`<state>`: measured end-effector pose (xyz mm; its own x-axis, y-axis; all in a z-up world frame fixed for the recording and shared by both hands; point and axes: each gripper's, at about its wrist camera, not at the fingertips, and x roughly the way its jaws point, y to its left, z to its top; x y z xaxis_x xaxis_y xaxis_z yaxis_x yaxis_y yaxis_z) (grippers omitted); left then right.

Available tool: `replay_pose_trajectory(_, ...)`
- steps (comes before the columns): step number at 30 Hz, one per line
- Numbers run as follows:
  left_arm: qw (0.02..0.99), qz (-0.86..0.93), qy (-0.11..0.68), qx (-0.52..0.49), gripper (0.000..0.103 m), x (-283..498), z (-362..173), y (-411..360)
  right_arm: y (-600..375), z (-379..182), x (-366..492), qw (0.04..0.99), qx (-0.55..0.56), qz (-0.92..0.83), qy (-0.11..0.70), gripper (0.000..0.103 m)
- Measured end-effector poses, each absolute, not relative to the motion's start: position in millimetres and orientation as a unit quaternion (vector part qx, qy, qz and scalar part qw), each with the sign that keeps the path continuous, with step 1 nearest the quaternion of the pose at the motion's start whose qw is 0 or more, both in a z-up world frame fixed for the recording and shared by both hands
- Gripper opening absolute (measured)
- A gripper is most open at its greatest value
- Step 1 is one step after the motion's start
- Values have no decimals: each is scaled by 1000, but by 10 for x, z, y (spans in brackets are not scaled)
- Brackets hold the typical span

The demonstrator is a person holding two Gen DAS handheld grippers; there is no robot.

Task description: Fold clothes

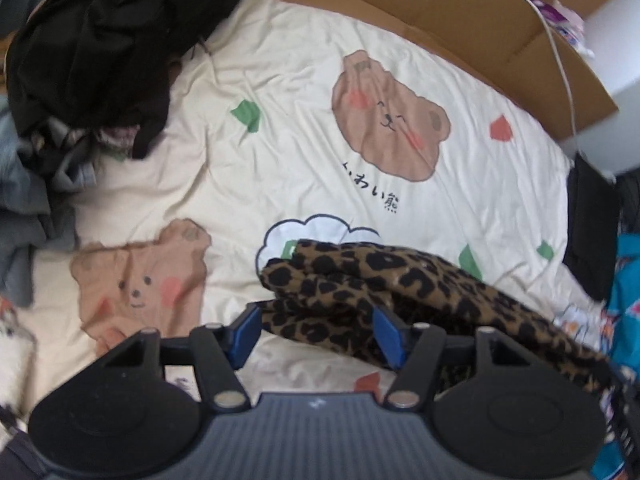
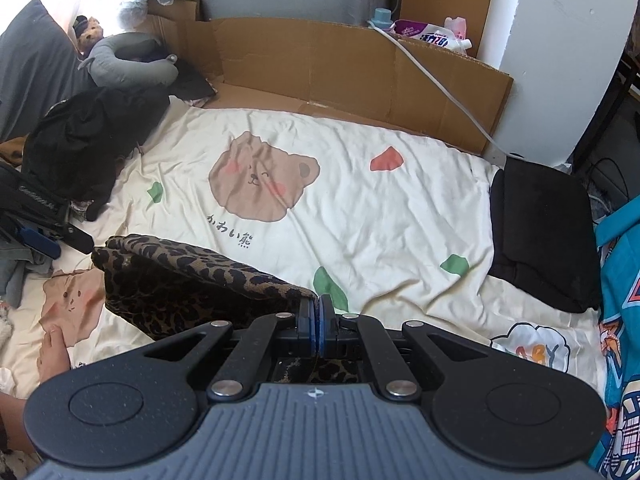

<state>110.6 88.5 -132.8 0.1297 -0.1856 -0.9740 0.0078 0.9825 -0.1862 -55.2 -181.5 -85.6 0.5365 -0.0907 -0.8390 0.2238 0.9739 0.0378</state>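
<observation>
A leopard-print garment [image 1: 400, 292] lies bunched on the cream bear-print bedsheet [image 1: 280, 160], near its front edge. My left gripper [image 1: 318, 332] is open, its blue fingers [image 1: 248, 332] straddling the garment's near fold without closing on it. In the right wrist view the same leopard-print garment [image 2: 180, 280] rises from the bedsheet [image 2: 400, 220] toward my right gripper [image 2: 317, 320], which is shut on its edge; more leopard fabric shows below the closed fingers. My left gripper [image 2: 48, 232] also shows at that view's left edge.
A heap of black clothes [image 1: 100, 48] and grey-blue clothes [image 1: 24, 184] lies at the left. A folded black garment [image 2: 540, 232] sits at the right, with teal printed fabric [image 2: 620, 280] beside it. Cardboard [image 2: 320, 64] and a white cable [image 2: 440, 88] line the far side. A person's foot [image 2: 54, 352] rests near left.
</observation>
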Motion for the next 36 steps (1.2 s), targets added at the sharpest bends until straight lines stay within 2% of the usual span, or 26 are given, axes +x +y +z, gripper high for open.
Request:
replay_pose_trajectory(5,747,-48,654,-107,62,1116,-1532,835,-1902,-894,-594,877,95,-93,463,0)
replay_pose_trajectory(7,741,-40,660,-117,54,1113,-1655,822,-1935,-915,-612,876,107,-94,460,0)
replay_pose_trajectory(10,731,-25,668,-138,36,1074,-1795,869,-1988,-948,-646,875,123,-99,457,0)
replay_pose_trajectory(12,727,-24,670,-147,19,1044,-1852,880,-2031,-968,-656,875,131,-103,455,0)
replay_pose_trajectory(14,730,-31,670,-131,6,1023,-1849,848,-2095,-970,-683,874,142,-109,452,0)
replay_pose_trajectory(23,757,-49,641,-115,2,1048,-1398,816,-2454,-840,-882,863,169,-153,451,0)
replay_pose_trajectory(36,793,-51,599,-95,0,1151,-1098,1028,-3168,-752,-1137,836,184,-247,454,0)
